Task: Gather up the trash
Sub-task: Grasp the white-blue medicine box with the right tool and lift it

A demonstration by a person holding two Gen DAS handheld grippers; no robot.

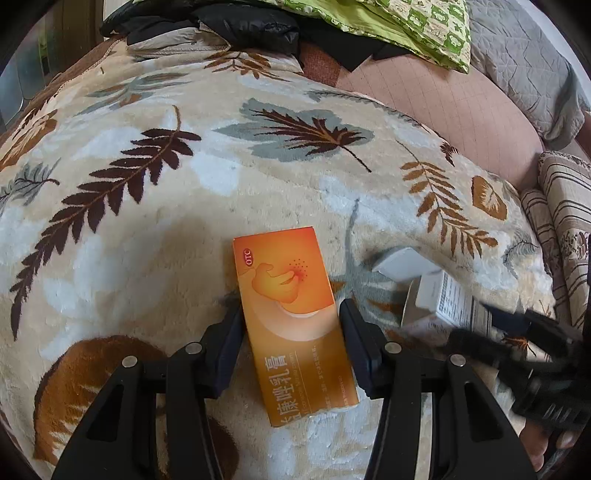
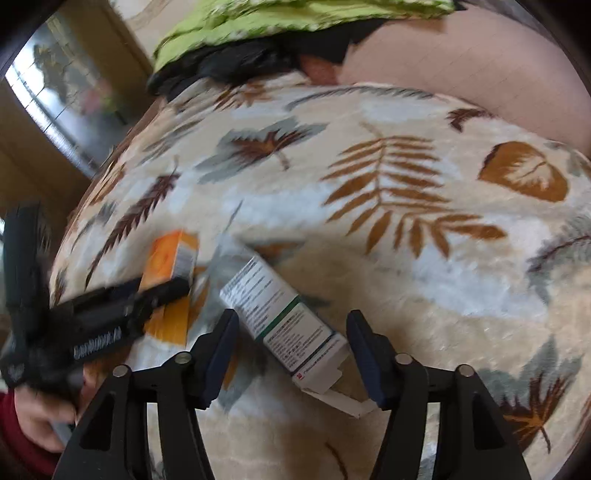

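An orange medicine box lies lengthwise between the fingers of my left gripper, low over a leaf-patterned blanket. Both pads press on its long sides, so the gripper is shut on it. To its right lies a white box with printed text and an open end flap. In the right wrist view that white box, which has a green stripe, lies slanted between the fingers of my right gripper. The jaws stand open, with a gap on each side. The orange box shows at left beside a left-gripper finger.
Beyond the blanket are a black garment, a green patterned pillow, a pink mattress and a grey quilt. Striped fabric borders the right. A hand in a red sleeve holds the left gripper.
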